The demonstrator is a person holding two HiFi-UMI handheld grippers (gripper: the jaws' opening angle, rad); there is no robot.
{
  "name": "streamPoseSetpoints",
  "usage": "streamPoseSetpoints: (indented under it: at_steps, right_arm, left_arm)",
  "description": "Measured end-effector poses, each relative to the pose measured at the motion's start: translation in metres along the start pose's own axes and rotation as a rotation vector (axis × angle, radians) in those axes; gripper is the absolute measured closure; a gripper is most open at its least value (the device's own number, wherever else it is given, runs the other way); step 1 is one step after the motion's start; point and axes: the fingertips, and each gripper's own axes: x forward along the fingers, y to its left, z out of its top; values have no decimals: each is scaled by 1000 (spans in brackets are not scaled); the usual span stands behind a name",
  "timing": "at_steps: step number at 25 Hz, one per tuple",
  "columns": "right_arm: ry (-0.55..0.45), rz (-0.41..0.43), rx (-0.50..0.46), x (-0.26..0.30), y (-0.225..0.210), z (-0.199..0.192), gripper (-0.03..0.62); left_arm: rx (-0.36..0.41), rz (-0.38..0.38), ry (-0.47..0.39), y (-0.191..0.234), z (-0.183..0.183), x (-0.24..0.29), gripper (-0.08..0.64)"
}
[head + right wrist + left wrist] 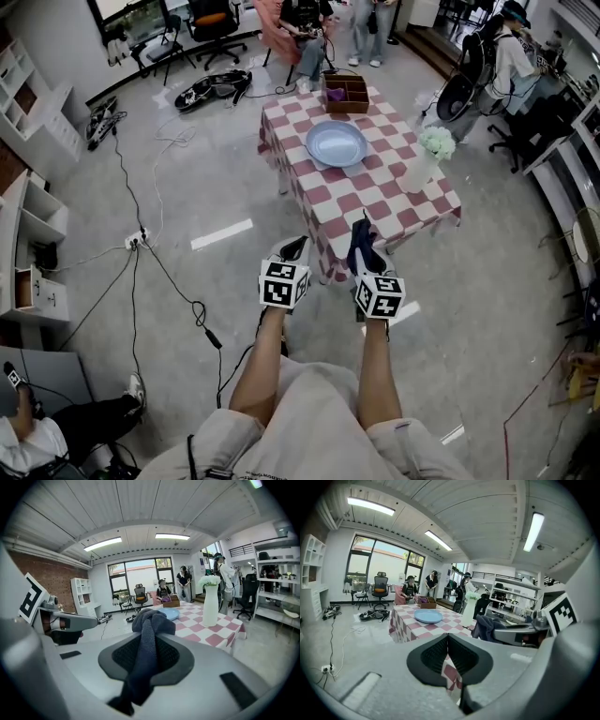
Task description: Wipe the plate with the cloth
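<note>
So the person is standing at the near end of the table (375, 202), the one with the red-and-white checked cover, holding both tools out in front, just short of that end.

The right gripper (145, 645) has its jaws clamped on a dark blue-grey cloth (152, 618). The cloth is bunched up in a lump past the jaw tips, and the rest of it trails back down between the pads. The left gripper (448, 639) has its jaws pressed together with nothing in them; you just see the checked cover past the tips.

The plate (336, 142), light blue and round, lies flat on the table's far half, roughly centred across it. It's well apart from the cloth; neither tool is over it.

Other stuff on the table:
- a brown wooden box (346, 94) at the far end, just beyond the plate, with something purple in it
- a white vase (422, 169) of pale flowers towards the table's right edge, standing upright, near the plate but not touching it

Past the far end of the table a seated person (305, 28) and a couple of others are standing around. Left of the table, black cables (141, 244) are strung across the floor.
</note>
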Motion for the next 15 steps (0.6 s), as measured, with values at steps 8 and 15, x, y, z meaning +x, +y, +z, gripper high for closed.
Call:
streamPoseSetpoints:
  at_steps: [8,15]
  right_arm:
    - [17,-15,45,58,15,15,515]
    - [15,-50,95,102,37,23,515]
  left_arm:
    - [-18,-36,21,68,15,26,551]
    - [-5,-49,61,134,14,24,549]
